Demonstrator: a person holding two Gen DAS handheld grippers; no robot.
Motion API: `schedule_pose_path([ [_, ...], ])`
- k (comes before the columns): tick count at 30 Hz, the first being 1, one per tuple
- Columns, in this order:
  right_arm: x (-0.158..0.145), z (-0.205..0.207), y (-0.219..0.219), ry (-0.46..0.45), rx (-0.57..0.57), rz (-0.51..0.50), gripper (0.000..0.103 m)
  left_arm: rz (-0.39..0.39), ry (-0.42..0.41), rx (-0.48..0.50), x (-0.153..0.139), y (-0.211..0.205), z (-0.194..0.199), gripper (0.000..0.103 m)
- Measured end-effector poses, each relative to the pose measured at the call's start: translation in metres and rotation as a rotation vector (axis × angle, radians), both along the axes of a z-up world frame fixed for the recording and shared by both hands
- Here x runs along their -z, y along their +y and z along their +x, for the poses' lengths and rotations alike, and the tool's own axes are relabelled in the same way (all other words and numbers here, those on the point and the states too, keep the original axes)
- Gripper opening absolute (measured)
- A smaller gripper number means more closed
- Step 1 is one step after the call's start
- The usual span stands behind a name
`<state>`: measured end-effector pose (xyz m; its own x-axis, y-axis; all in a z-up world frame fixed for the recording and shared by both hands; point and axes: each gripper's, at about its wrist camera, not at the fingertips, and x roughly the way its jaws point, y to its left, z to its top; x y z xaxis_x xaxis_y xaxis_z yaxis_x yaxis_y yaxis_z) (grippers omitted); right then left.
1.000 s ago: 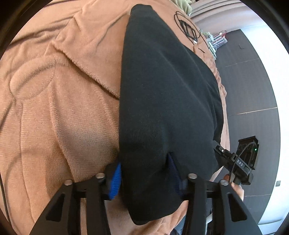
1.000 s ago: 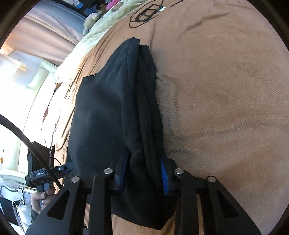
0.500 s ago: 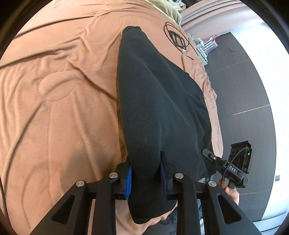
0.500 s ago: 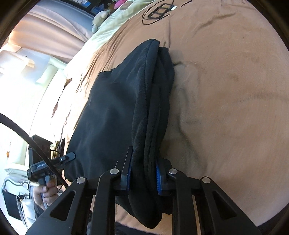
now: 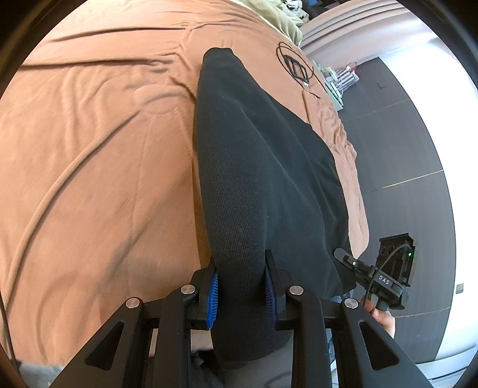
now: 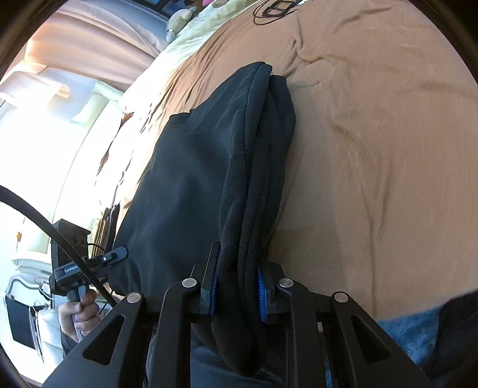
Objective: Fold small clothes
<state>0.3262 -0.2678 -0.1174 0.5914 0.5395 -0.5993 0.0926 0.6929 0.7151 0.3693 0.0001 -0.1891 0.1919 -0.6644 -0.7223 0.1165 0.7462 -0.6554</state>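
Note:
A black garment lies stretched over a brown blanket on a bed. My left gripper is shut on one near corner of it, the blue pads pressing the bunched cloth. My right gripper is shut on the other near corner of the black garment, where the edge is rolled into thick folds. Each view shows the other gripper off to the side: the right gripper at the lower right in the left wrist view, the left gripper at the lower left in the right wrist view, with a hand on its handle.
A coiled black cable rests on the blanket beyond the garment. Pale green bedding and soft toys sit at the bed's far end. Dark floor runs along the bed's side. A blue-grey cloth shows at the lower right.
Both grippers closed on the garment's near corners, then pulled back, drawing the garment toward me. More blanket now shows beyond it.

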Motion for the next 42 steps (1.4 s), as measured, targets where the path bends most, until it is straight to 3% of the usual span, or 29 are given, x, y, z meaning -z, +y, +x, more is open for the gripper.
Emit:
schedule_pose_path([
  [7, -0.002, 0.010, 0.007, 0.013, 0.000, -0.037, 0.022, 0.027, 0.005, -0.009, 0.002, -0.006, -0.003, 0.032],
  [9, -0.002, 0.020, 0.003, 0.044, 0.018, -0.056, 0.042, 0.078, 0.014, -0.013, 0.004, -0.013, 0.005, 0.038],
  [12, -0.005, 0.033, -0.006, 0.024, 0.037, -0.040, 0.051, 0.078, 0.031, -0.007, 0.010, -0.012, 0.009, 0.042],
  [21, 0.006, 0.089, -0.017, 0.038, 0.010, -0.025, 0.051, 0.057, 0.045, -0.032, 0.020, -0.002, 0.024, 0.044],
  [26, 0.011, 0.101, -0.003, 0.034, 0.001, -0.028, 0.052, 0.052, 0.055, -0.036, 0.024, -0.004, 0.039, 0.044],
  [42, 0.024, 0.137, -0.012, 0.025, -0.025, -0.021, 0.051, 0.053, 0.065, -0.059, 0.031, -0.011, 0.095, 0.044],
])
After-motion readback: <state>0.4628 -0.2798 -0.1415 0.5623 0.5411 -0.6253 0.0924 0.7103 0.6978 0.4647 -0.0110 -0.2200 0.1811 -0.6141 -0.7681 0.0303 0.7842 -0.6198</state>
